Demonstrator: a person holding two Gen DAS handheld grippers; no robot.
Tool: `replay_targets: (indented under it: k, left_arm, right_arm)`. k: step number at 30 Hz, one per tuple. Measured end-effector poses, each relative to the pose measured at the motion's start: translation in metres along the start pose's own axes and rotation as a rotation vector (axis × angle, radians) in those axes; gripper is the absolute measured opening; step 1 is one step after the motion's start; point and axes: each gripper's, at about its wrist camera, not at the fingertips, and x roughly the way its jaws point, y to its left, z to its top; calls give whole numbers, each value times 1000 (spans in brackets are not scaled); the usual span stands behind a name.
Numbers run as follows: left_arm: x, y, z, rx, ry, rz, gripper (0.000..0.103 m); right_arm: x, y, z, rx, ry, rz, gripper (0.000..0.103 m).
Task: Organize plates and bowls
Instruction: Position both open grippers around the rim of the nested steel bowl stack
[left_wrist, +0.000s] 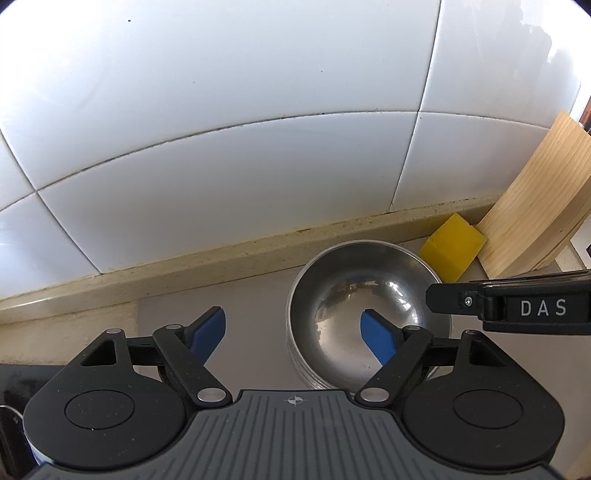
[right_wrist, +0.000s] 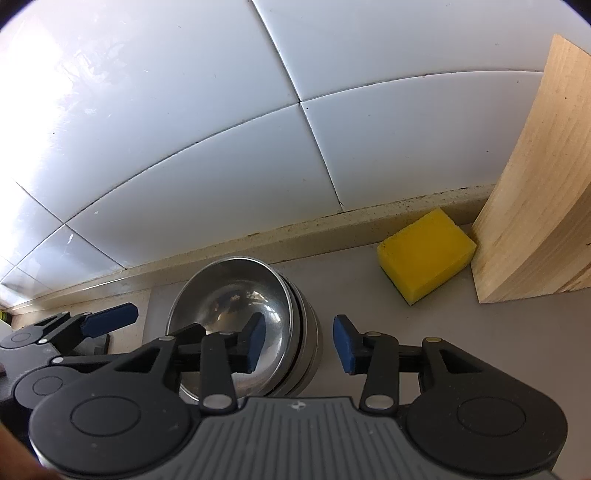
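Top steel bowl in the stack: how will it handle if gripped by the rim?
The top steel bowl looks polished and mirror-shiny, so the rim would probably be slippery between blue pads. It is likely rigid and light, being thin metal. It sits nested in the stack of bowls below, so it may drag or rattle the next one when lifted.

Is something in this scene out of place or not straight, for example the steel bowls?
The top steel bowl sits tilted in the stack of bowls: its rim is raised on one side and not level with the rims below. A yellow sponge lies beside a wooden block, which seems normal. Nothing looks spilled or damaged.
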Motion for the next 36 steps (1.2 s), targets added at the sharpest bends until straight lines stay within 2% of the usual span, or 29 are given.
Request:
replay_targets:
  k: [12,23,26,29,36]
  left_arm:
    - [1,1,-2,0,10,-2,81]
    - [-5,0,-6,-4,-1,0,85]
    - [-6,0,-5,-6,-4,3,86]
    - [-7,0,-5,-6,-10,7,90]
    - [-5,0,-5,-15,-1,6,98]
  right_arm:
    - [0,4,-1,-9,12,8,24]
    - [-14,3,-7,-10,17,27,27]
    - [-16,4,-7,-12,11,21,33]
    - [-17,2,-4,-3,7,19,35]
    - [-7,-2,0,50,33,64,51]
